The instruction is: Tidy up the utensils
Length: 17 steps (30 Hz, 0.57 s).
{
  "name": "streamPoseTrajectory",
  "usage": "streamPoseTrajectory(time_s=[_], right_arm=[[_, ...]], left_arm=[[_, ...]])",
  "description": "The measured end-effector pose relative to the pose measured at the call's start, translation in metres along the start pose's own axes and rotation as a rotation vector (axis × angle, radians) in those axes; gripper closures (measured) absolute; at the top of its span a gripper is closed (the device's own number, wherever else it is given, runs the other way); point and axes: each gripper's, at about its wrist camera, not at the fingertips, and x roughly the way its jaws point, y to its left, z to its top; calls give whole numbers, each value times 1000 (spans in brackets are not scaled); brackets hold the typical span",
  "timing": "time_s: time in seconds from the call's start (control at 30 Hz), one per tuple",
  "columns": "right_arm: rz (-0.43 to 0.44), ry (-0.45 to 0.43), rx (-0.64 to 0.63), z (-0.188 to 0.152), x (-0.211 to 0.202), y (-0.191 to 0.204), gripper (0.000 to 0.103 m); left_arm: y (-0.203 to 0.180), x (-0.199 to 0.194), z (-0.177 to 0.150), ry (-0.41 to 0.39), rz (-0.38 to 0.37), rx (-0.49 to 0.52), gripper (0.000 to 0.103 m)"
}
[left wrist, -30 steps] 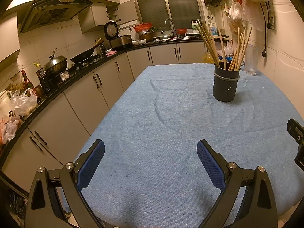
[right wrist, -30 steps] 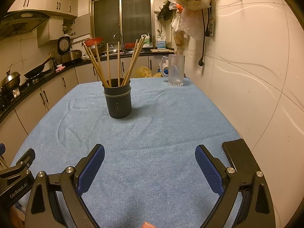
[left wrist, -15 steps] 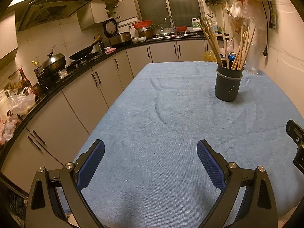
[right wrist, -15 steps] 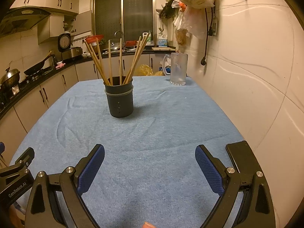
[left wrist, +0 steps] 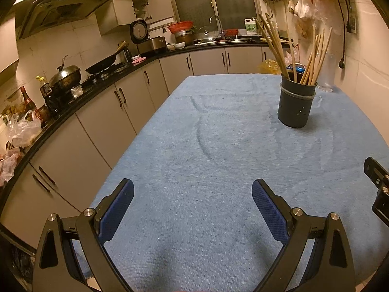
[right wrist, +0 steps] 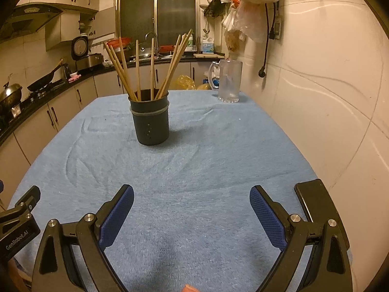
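Note:
A dark grey utensil holder (left wrist: 296, 105) stands upright on the blue cloth-covered table (left wrist: 218, 150), with several wooden chopsticks (left wrist: 311, 58) standing in it. It also shows in the right wrist view (right wrist: 151, 119), chopsticks (right wrist: 145, 68) fanned out. My left gripper (left wrist: 193, 204) is open and empty, low over the table's near edge. My right gripper (right wrist: 192, 206) is open and empty, near the front edge, well short of the holder. The right gripper's body shows at the far right of the left wrist view (left wrist: 379, 189).
A clear glass mug (right wrist: 228, 82) stands at the table's far right by the tiled wall. A black phone-like slab (right wrist: 318, 209) lies at the near right edge. Kitchen counter and cabinets (left wrist: 102, 112) run along the left. Plastic bags (right wrist: 248, 7) hang above the far right.
Both cameras have tilted slightly, so the holder sits a little lower in both views. Both grippers stay open and empty.

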Motion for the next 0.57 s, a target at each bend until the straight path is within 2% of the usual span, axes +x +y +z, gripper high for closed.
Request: streamPoseTrajectory(time_s=[0.3, 0.43, 0.57], right_arm=[[-4, 34, 22, 9, 23, -8, 5], [-31, 37, 65, 18, 34, -28, 5], [-67, 82, 95, 26, 54, -47, 2]], left_arm=[[-1, 20, 11, 31, 10, 12, 6], [7, 35, 23, 48, 57, -11, 6], [17, 64, 36, 100, 20, -25, 6]])
